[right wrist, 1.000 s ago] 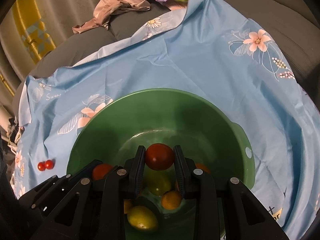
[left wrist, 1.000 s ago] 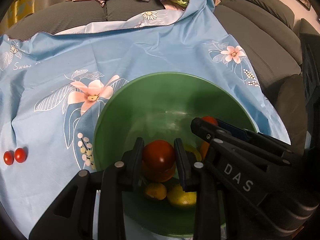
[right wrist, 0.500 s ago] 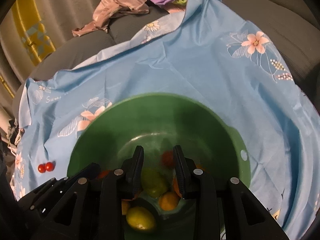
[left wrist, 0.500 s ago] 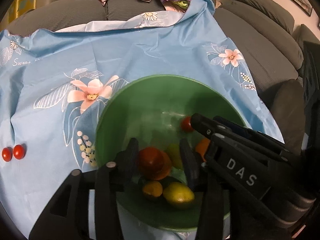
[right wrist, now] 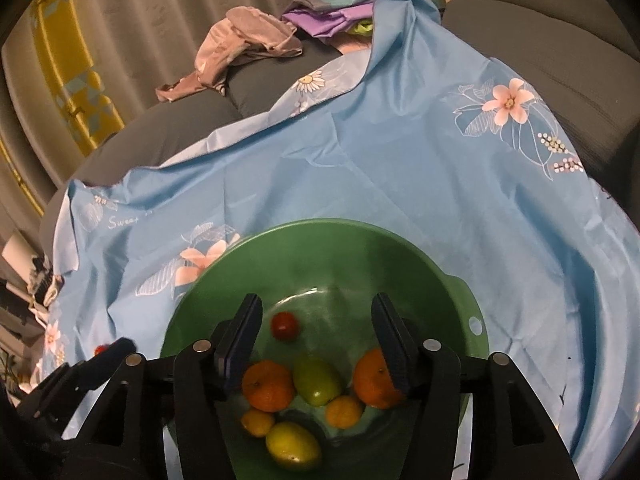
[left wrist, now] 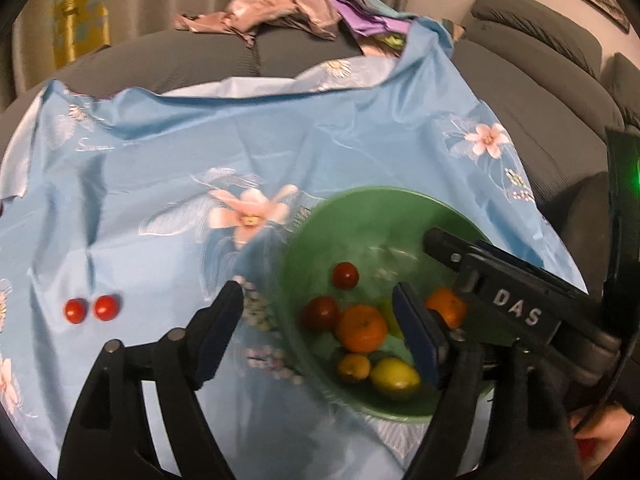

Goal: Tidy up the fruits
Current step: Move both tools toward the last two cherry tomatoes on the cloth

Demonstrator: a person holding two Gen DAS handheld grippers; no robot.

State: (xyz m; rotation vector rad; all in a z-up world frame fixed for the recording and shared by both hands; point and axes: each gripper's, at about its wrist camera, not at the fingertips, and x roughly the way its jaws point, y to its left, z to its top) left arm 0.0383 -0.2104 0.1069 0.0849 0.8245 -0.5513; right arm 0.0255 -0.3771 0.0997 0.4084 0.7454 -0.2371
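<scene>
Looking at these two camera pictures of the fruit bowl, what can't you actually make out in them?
- Green bowl: its near rim is covered by the right gripper in the right wrist view.
- Two small red fruits on the blue cloth: too small and blurred in the left wrist view to name.
- Left gripper: jaws opening, nothing between them; its body is cut off by the bottom edge.
- Clothes pile: too crumpled to count the pieces.

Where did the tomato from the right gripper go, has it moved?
Yes. The tomato has dropped from between the opening right gripper into the bowl, beside the oranges.
</scene>
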